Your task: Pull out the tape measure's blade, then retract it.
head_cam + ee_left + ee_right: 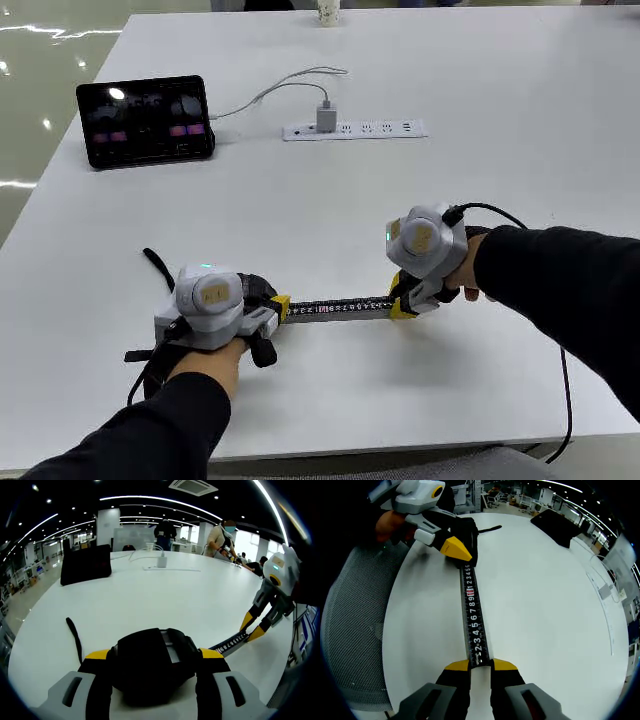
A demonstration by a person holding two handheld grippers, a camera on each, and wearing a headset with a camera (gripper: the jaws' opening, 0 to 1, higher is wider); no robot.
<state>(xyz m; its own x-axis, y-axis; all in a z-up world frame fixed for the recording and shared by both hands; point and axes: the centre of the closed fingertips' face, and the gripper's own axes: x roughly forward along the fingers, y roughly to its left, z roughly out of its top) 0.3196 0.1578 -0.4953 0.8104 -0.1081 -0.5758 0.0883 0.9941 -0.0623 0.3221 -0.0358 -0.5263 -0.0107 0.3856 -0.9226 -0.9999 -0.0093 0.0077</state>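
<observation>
A black tape measure case (152,662) sits on the white table (330,200), and my left gripper (262,318) is shut on it, its yellow-tipped jaws on either side of the case. The blade (471,620) runs out of the case (465,532) flat along the table, black with white and red numbers. My right gripper (480,666) is shut on the blade's end. In the head view the blade (335,308) spans between the left gripper and my right gripper (403,306). A black wrist strap (74,637) trails from the case.
A black tablet (146,121) stands at the far left. A white power strip (355,129) with a plugged charger and cable lies behind the grippers. A grey mesh chair (352,630) sits at the table's near edge. People stand far off (222,537).
</observation>
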